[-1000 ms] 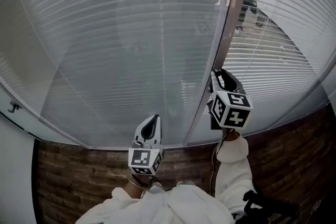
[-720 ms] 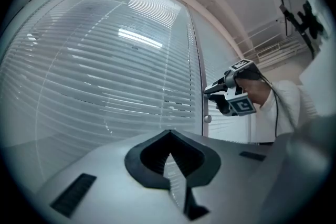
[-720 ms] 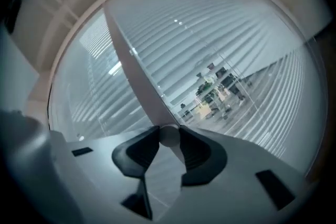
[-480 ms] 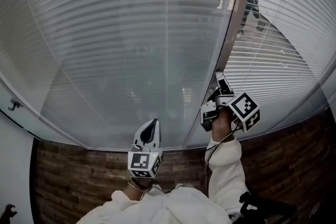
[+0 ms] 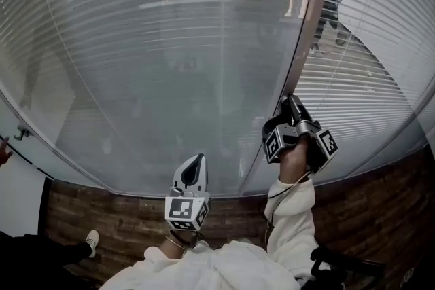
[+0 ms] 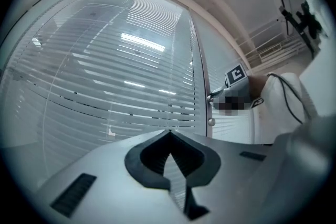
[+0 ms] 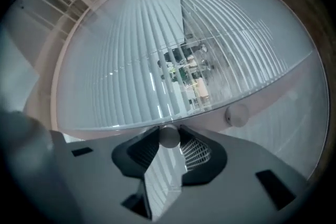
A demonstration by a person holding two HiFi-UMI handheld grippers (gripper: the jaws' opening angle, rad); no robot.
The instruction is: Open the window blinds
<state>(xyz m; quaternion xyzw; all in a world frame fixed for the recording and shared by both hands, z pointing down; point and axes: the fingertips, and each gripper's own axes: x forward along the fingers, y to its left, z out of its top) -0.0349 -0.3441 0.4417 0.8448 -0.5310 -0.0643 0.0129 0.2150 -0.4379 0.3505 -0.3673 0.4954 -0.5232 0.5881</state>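
The step in hand looked to be turning the tilt control: the right gripper (image 5: 291,104) was clenched on a small white knob (image 7: 169,137) at the upright frame post (image 5: 307,17), just beside the window blinds (image 5: 163,58) filling the pane ahead. The left gripper (image 5: 196,161) hung low before the pane, jaws pressed together on nothing. The slats' long axis ran level, side to side — upper ones showed dark gaps, lower ones faced nearly flat. Next likely called for more wrist roll without slipping off the knob.

Left blind (image 5: 170,58), post (image 5: 309,24), right blind (image 5: 367,78)
The post stands between the 2 blinds; the left gripper (image 5: 197,158) is before the left blind, the right gripper (image 5: 291,100) right of it at the post, around a knob (image 7: 169,136).
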